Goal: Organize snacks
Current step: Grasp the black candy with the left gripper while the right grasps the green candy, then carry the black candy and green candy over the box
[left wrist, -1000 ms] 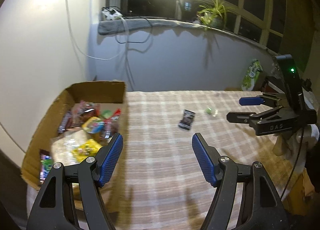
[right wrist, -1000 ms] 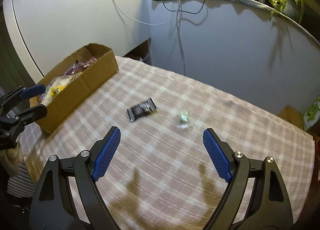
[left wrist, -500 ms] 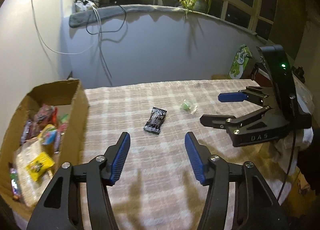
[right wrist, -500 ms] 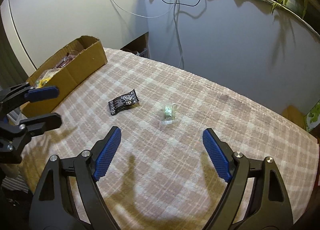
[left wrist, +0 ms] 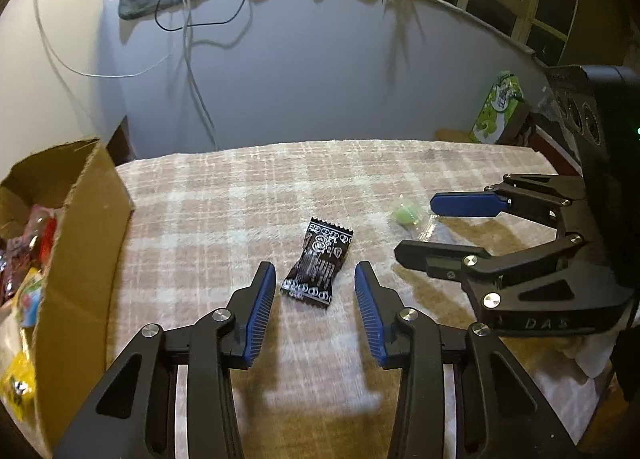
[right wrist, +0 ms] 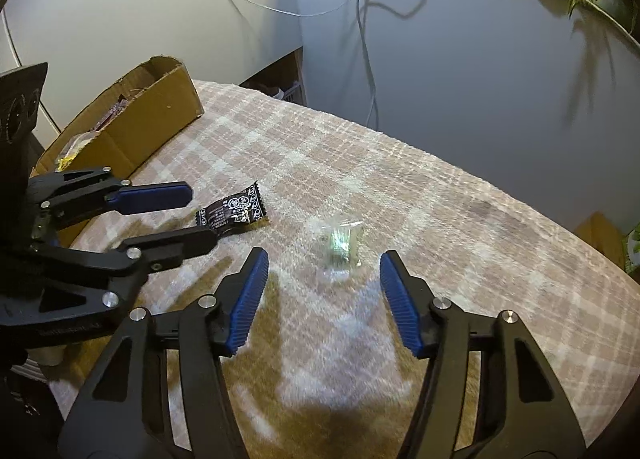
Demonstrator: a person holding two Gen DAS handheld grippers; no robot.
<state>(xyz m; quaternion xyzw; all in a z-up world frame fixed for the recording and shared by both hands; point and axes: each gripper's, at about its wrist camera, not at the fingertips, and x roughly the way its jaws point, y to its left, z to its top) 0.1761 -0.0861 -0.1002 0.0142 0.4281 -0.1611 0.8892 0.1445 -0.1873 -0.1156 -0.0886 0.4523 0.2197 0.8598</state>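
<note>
A black snack packet [left wrist: 319, 262] lies on the plaid tablecloth [left wrist: 280, 187], just ahead of and between the fingertips of my open left gripper [left wrist: 315, 273]. A small green candy in clear wrap [left wrist: 407, 214] lies to its right. My open right gripper [right wrist: 324, 259] is just short of that candy [right wrist: 340, 241], which sits slightly ahead between its fingers. The black packet also shows in the right wrist view [right wrist: 232, 213]. The right gripper appears in the left wrist view [left wrist: 432, 227], the left one in the right wrist view [right wrist: 192, 215]. Neither holds anything.
An open cardboard box [left wrist: 80, 227] with several colourful snacks stands at the table's left edge; it also shows in the right wrist view [right wrist: 152, 115]. A grey wall with hanging cables [left wrist: 192, 39] backs the table. A green bag [left wrist: 498, 109] stands at the far right.
The left gripper has swung away from the box and closed in on the black packet, its jaws narrower. The right gripper has moved forward toward the green candy.
</note>
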